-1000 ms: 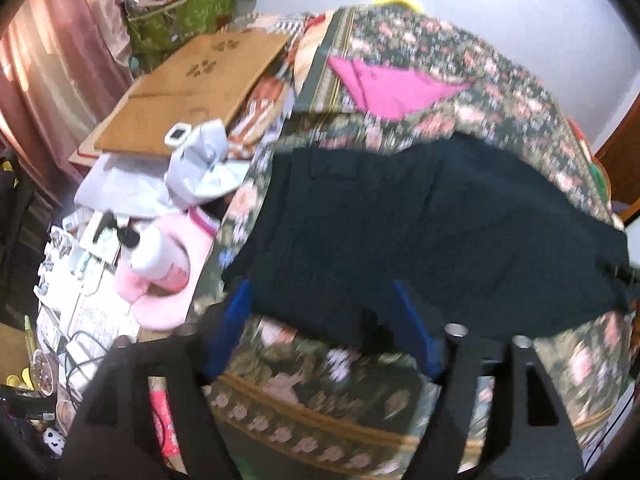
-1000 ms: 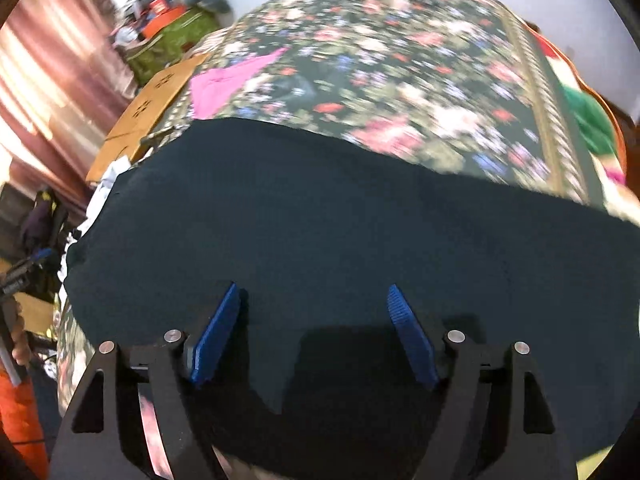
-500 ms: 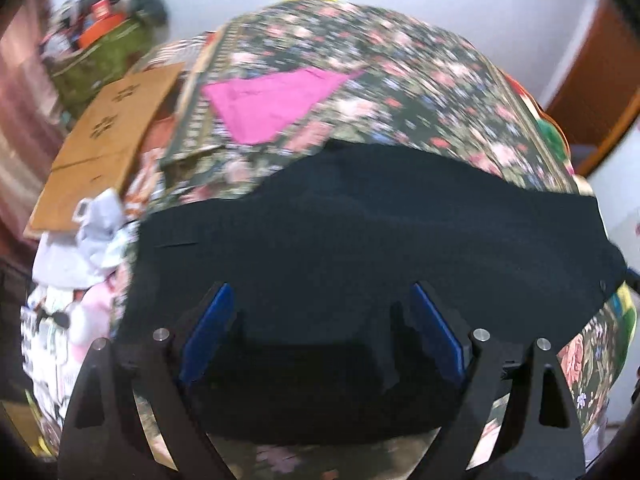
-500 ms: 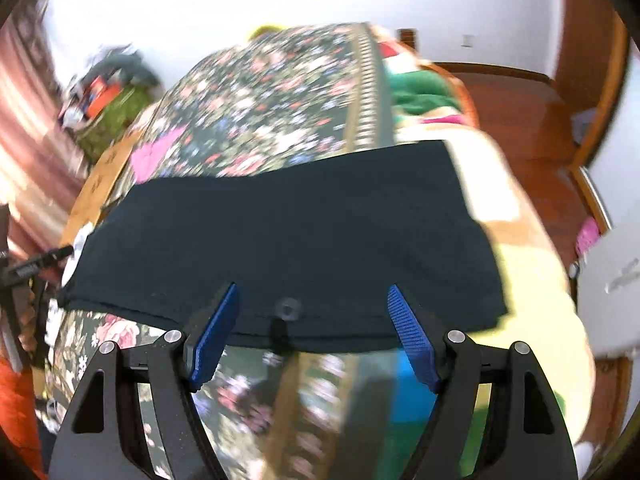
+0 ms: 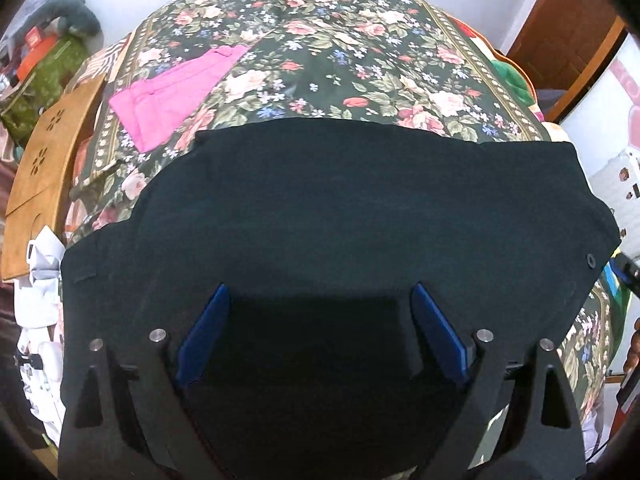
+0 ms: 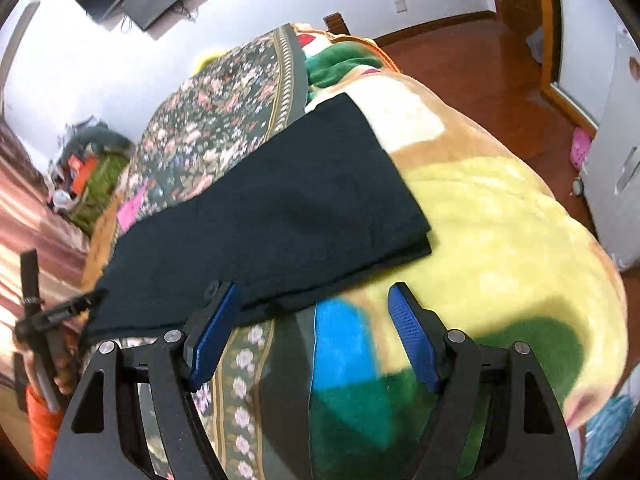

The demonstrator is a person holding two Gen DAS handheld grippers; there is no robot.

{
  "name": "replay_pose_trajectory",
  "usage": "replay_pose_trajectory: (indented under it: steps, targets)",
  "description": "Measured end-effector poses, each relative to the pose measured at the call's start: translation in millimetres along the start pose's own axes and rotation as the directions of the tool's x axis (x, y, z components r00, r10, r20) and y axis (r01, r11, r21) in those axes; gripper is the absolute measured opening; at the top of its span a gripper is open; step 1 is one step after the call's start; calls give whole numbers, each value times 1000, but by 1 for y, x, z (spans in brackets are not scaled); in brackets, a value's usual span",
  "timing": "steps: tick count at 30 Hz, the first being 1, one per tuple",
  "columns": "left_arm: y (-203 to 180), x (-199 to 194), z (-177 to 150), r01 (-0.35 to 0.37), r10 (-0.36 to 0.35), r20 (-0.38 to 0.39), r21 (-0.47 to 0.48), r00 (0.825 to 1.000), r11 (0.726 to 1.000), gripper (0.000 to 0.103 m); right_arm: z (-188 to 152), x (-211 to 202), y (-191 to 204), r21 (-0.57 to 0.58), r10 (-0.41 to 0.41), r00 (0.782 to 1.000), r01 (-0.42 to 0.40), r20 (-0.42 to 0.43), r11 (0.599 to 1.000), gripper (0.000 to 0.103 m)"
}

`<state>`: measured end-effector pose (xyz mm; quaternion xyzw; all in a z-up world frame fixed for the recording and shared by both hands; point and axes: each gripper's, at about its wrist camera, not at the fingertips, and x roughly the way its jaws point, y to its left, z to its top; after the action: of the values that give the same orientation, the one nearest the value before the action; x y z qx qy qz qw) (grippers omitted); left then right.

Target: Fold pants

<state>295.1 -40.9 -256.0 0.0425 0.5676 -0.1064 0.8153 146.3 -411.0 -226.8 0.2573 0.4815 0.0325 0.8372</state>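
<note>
Dark, almost black pants (image 5: 340, 208) lie flat across the floral bedspread (image 5: 320, 48). My left gripper (image 5: 320, 300) is open and empty, hovering over the near part of the pants. In the right wrist view the pants (image 6: 272, 208) stretch from lower left to upper right, their far end on a yellow and tan blanket (image 6: 500, 232). My right gripper (image 6: 310, 300) is open and empty at the pants' near edge, its left finger by a small button (image 6: 209, 291), the right finger over the blanket.
A pink folded garment (image 5: 176, 96) lies on the bedspread beyond the pants. Brown cardboard (image 5: 40, 160) and white clutter (image 5: 36, 288) sit left of the bed. The other gripper's handle (image 6: 52, 312) shows at left. Wooden floor (image 6: 500, 60), a door and a white cabinet (image 6: 612, 184) are at right.
My left gripper moved in over the pants. My right gripper pulled back and swung right, from over the pants' middle to their near edge, bringing blanket and floor into view.
</note>
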Motion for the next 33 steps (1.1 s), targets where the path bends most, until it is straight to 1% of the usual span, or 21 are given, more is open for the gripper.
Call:
replay_pose_trajectory:
  steps: [4, 5, 6, 7, 9, 10, 11, 12, 14, 16, 18, 21, 26, 29, 33]
  targets:
    - [-10, 0, 3, -18, 17, 23, 20, 1000, 1000, 95, 11, 9, -5, 32, 13, 1000, -13, 11, 999, 71]
    - [-13, 2, 4, -19, 18, 22, 24, 1000, 1000, 96, 12, 9, -5, 24, 6, 1000, -6, 21, 1000, 66]
    - [-16, 4, 5, -15, 15, 16, 27, 1000, 1000, 98, 15, 9, -3, 14, -10, 999, 9, 40, 1000, 58]
    - [-18, 4, 6, -19, 18, 16, 29, 1000, 999, 98, 17, 9, -5, 3, -23, 998, 23, 50, 1000, 54]
    - [-25, 5, 9, -32, 31, 20, 40, 999, 999, 99, 21, 10, -8, -6, -42, 997, 42, 68, 999, 36]
    - [-29, 5, 11, -36, 35, 19, 51, 999, 998, 99, 23, 10, -9, -12, -52, 996, 53, 74, 999, 31]
    - [-32, 5, 13, -37, 36, 20, 58, 999, 998, 99, 27, 11, -10, -27, -66, 995, 69, 80, 997, 20]
    - [-35, 6, 15, -37, 35, 20, 62, 999, 997, 99, 29, 10, -9, -51, -75, 993, 80, 88, 995, 14]
    - [-41, 5, 19, -28, 27, 25, 62, 999, 998, 99, 32, 7, -6, -110, -91, 990, 103, 105, 989, 11]
    - [-44, 4, 23, -15, 13, 30, 56, 999, 998, 99, 36, 5, -5, -141, -104, 988, 120, 114, 983, 10]
    - [-46, 3, 26, -9, 8, 33, 52, 999, 999, 99, 40, 1, -7, -145, -109, 987, 126, 120, 981, 9]
    - [-45, -4, 26, -12, 10, 53, 54, 999, 998, 99, 48, -7, -3, -147, -91, 986, 112, 141, 983, 9]
    - [-31, -21, 25, -39, 35, 96, 37, 995, 999, 99, 68, -31, 27, -187, -23, 977, 63, 211, 980, 9]
    - [-21, -32, 22, -31, 30, 123, 13, 992, 999, 99, 82, -43, 55, -228, 39, 968, 19, 247, 973, 9]
    - [-2, -51, 18, -19, 24, 165, -29, 986, 999, 99, 93, -48, 99, -310, 94, 956, -3, 279, 951, 9]
